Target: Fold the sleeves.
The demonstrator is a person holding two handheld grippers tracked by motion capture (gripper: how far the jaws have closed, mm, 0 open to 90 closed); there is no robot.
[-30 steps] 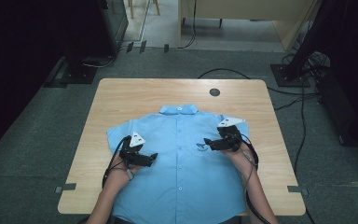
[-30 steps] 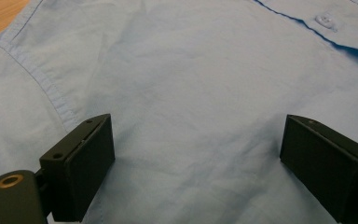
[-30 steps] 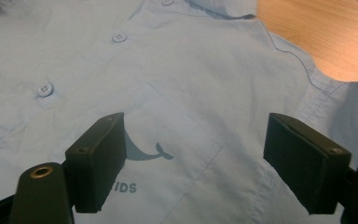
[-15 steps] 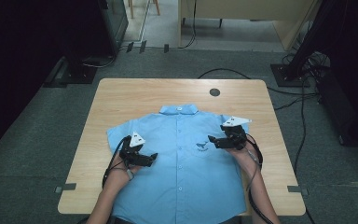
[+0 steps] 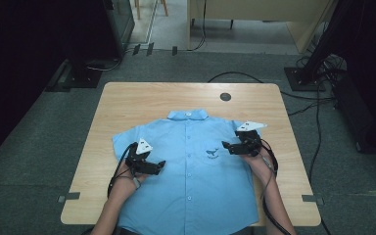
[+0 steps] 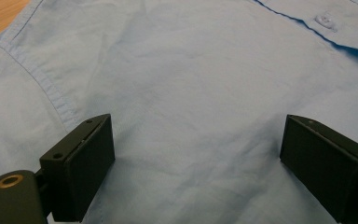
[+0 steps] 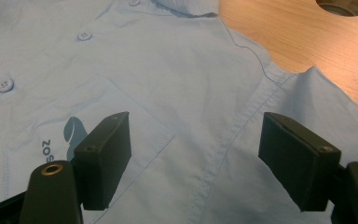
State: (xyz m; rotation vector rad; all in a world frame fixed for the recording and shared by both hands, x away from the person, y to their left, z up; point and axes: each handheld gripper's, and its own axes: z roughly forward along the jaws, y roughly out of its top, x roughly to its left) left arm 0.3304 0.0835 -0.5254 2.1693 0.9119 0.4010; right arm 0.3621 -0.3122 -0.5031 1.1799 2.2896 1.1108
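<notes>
Grey carpet surrounds a wooden table [image 5: 127, 105] at mid-frame. On it a light blue short-sleeved shirt [image 5: 196, 181] lies flat, buttoned, collar toward the top, a dark logo on its chest pocket. Left gripper [image 5: 157, 166] and right gripper [image 5: 225, 147] hover over the chest, pointing inward, jaws wide, holding nothing.

Wooden table [image 5: 127, 105], grey carpet floor [image 5: 39, 147], floor cables [image 5: 318, 127]

Shirt [image 5: 196, 181] hem cut off at bottom edge; chest logo [image 5: 211, 154] lettering unreadable.
</notes>
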